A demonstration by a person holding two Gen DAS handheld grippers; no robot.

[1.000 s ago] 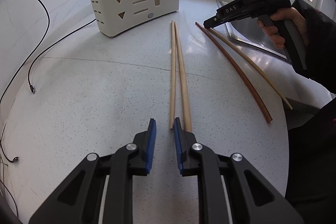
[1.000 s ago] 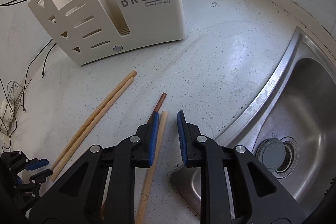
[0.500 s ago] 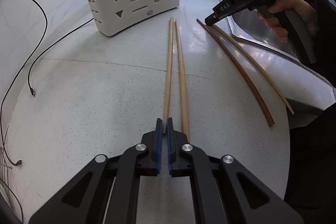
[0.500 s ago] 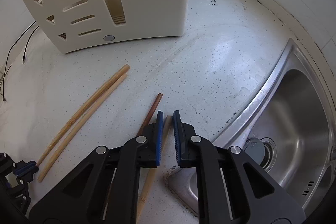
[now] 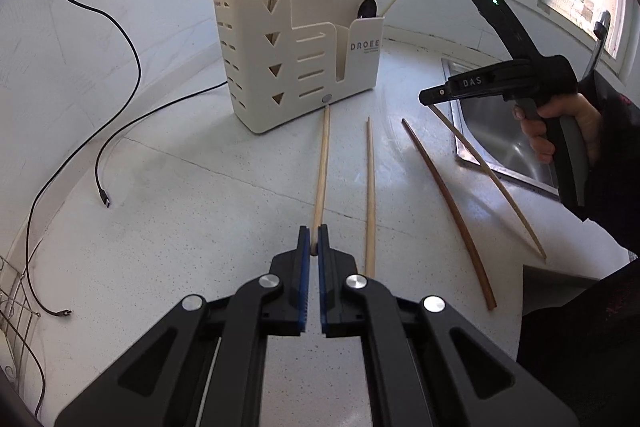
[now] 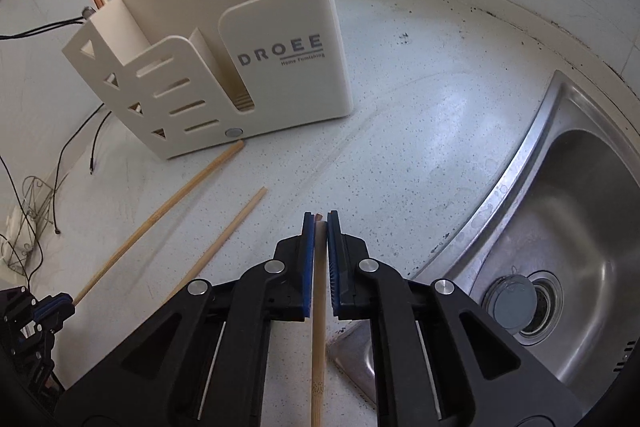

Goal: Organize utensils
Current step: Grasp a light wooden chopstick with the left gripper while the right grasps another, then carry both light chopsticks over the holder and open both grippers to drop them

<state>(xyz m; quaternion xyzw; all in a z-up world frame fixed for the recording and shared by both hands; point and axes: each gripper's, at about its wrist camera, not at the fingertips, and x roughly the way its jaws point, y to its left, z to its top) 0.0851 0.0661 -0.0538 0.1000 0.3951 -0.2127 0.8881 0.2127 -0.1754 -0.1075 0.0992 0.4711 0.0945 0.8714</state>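
My left gripper [image 5: 314,241] is shut on the near end of a light wooden chopstick [image 5: 322,171] whose far tip reaches the cream utensil holder [image 5: 296,55]. A second light chopstick [image 5: 370,203] lies beside it on the counter. My right gripper [image 6: 320,227] is shut on a pale chopstick [image 6: 319,327], lifted off the counter; it shows in the left wrist view [image 5: 486,167]. A dark brown chopstick [image 5: 448,211] lies on the counter. The holder [image 6: 240,67] has chopsticks and a dark spoon [image 5: 367,7] standing in it.
A steel sink [image 6: 560,227] with a drain lies to the right of the counter. Black cables [image 5: 104,147] trail over the counter's left side. A wire rack [image 5: 12,291] sits at the far left edge. Taps and a window stand behind the holder.
Both grippers closed, each on a chopstick. The left one lifted its chopstick away from its twin. The right one raised the pale chopstick off the counter.
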